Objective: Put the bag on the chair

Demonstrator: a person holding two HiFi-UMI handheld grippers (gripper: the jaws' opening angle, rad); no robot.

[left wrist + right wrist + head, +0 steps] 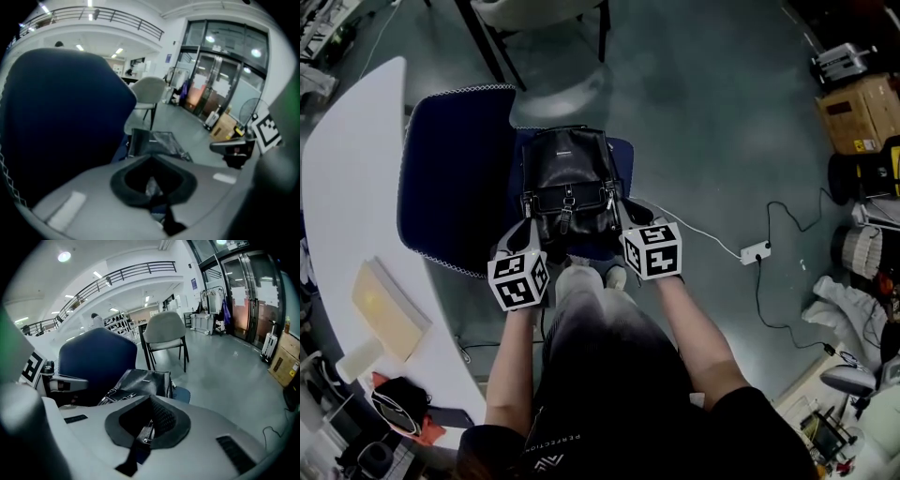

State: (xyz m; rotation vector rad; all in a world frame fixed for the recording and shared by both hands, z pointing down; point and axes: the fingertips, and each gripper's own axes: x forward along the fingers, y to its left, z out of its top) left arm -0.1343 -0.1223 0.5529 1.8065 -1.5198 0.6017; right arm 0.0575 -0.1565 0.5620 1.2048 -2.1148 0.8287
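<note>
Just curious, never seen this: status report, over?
Jaws of left gripper and right gripper shut on black bag. Bag over blue chair seat. Nothing seen in the way.

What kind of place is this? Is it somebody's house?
Not a house. It looks more like a big office or workshop hall: there is a long white desk, tall glass doors, and an upstairs walkway with a railing.
</note>
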